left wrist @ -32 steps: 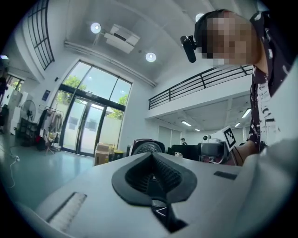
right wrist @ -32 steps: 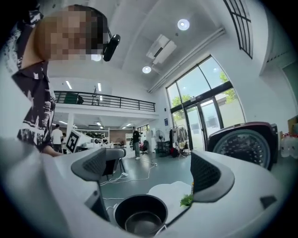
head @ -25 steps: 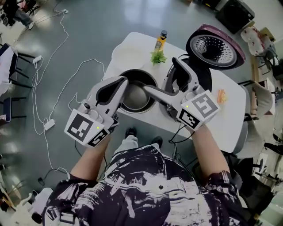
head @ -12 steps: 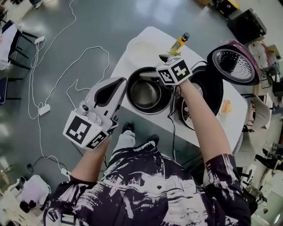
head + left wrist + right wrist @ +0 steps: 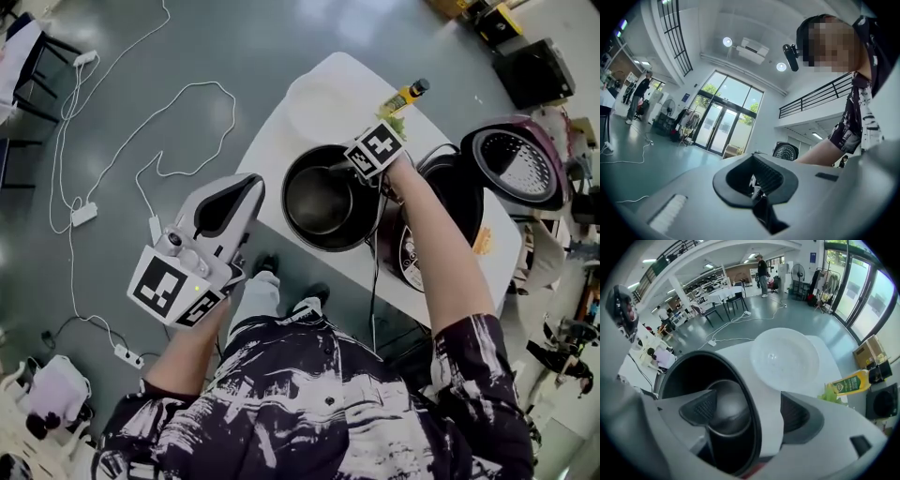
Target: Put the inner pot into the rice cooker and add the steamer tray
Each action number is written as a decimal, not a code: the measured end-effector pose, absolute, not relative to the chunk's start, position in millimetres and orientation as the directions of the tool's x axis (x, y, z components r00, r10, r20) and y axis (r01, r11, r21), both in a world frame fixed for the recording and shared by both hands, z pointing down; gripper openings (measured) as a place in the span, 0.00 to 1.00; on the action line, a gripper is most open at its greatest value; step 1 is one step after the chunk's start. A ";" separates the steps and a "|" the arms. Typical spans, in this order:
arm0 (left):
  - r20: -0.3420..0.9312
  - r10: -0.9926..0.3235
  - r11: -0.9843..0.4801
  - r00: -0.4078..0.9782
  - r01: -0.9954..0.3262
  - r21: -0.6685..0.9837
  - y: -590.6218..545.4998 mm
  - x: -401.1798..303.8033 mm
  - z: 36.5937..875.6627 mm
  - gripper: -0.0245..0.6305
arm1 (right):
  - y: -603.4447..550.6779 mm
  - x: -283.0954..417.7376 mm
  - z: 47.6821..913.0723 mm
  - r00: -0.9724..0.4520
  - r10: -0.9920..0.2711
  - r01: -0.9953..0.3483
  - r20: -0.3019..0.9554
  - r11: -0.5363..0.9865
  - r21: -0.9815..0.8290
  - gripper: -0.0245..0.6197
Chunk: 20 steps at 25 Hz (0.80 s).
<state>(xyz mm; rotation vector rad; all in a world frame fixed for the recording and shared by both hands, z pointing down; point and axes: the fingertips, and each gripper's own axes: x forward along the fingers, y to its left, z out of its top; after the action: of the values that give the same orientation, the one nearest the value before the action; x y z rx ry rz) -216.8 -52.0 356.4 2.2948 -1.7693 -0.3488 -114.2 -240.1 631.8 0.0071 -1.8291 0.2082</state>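
Note:
The black inner pot [image 5: 323, 202] stands on the white table [image 5: 281, 150], left of the open rice cooker [image 5: 450, 202]. My right gripper [image 5: 370, 173] points steeply down over the pot's right rim. In the right gripper view the pot's rim [image 5: 757, 427] runs between the right gripper's [image 5: 752, 413] jaws, one finger inside the pot [image 5: 693, 376] and one outside. The jaws are closing, and a strip of table still shows between the rim and the outer pad. A white round steamer tray [image 5: 323, 108] [image 5: 785, 357] lies behind the pot. My left gripper [image 5: 251, 186] [image 5: 757, 157] is shut and empty, held level off the table's left edge.
The cooker's lid [image 5: 520, 169] stands open at the right. A yellow bottle [image 5: 408, 94] [image 5: 848, 383] and a small green plant [image 5: 394, 122] sit behind the pot. Cables [image 5: 141, 169] trail over the floor at the left. People and furniture stand far off in the hall.
My right gripper has tipped from level to pointing down and has sunk onto the pot's right rim. My left gripper has drawn back to the left, away from the pot and off the table.

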 end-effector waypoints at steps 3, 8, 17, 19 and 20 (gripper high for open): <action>-0.043 -0.971 -0.237 0.236 -0.915 0.326 -50.6 -221.7 359.5 0.04 | -241.8 -107.7 640.5 -0.240 0.119 -0.115 0.964 0.982 -0.150 0.61; -0.030 -0.966 -0.252 0.256 -0.915 0.314 -61.9 -214.2 360.5 0.04 | -246.9 -101.6 648.9 -0.222 0.128 -0.106 0.967 0.982 -0.154 0.36; -0.010 -0.955 -0.285 0.295 -0.913 0.291 -85.6 -203.0 367.6 0.04 | -246.5 -98.8 666.2 -0.191 0.088 -0.049 0.978 0.994 -0.099 0.07; -0.010 -0.955 -0.288 0.298 -0.913 0.288 -89.7 -201.0 368.1 0.04 | -246.7 -98.9 665.5 -0.190 0.089 -0.013 0.978 0.996 -0.093 0.06; -0.010 -0.954 -0.290 0.299 -0.913 0.288 -91.4 -200.0 368.5 0.04 | -246.2 -98.6 665.4 -0.186 0.090 0.003 0.978 0.996 -0.091 0.06</action>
<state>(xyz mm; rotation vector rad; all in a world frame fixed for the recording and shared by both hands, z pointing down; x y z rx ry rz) -200.0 -91.4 368.5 2.3394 -1.7150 -0.2637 -98.6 -246.2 665.4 -0.0697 -1.7567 0.0779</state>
